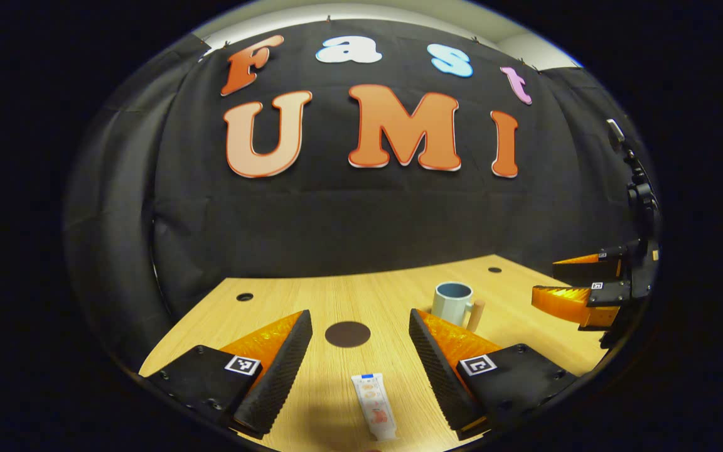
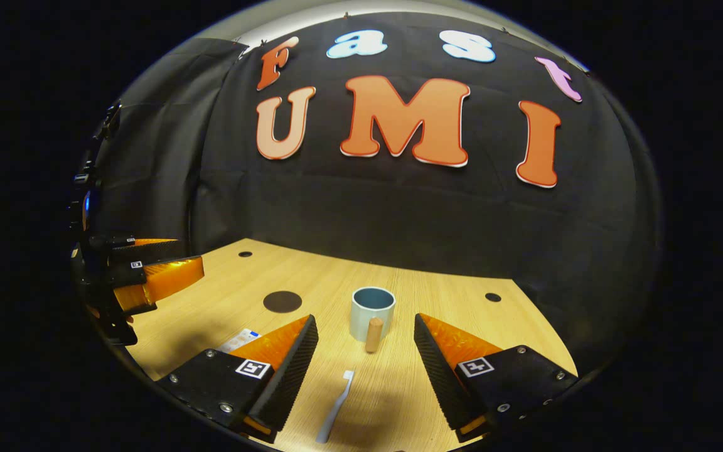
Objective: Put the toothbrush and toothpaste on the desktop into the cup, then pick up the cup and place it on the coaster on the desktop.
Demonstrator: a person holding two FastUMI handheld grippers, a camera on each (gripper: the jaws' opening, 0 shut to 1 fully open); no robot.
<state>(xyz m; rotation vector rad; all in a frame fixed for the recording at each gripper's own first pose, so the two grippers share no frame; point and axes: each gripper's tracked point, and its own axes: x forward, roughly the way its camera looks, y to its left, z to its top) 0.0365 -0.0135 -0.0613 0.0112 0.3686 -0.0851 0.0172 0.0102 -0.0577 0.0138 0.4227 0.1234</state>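
Observation:
A white toothpaste tube (image 1: 374,405) lies flat on the wooden desktop (image 1: 374,301), between and just ahead of my left gripper (image 1: 359,336), which is open and holds nothing. Beyond it lies the dark round coaster (image 1: 348,334). A pale blue cup (image 1: 452,302) with a wooden handle stands upright to the right. In the right gripper view, a white toothbrush (image 2: 335,407) lies between the fingers of my right gripper (image 2: 366,342), also open and holding nothing. The cup (image 2: 372,314) stands straight ahead of it, with the coaster (image 2: 282,301) to the left and the toothpaste tube (image 2: 240,339) partly hidden behind the left finger.
The desktop (image 2: 437,301) has small dark holes near its far corners (image 1: 245,296) (image 2: 492,297). The black cloth wall closes off the back. The right gripper (image 1: 581,289) hovers at the right edge of the left gripper view; the left gripper (image 2: 148,276) hovers at the left edge of the right gripper view.

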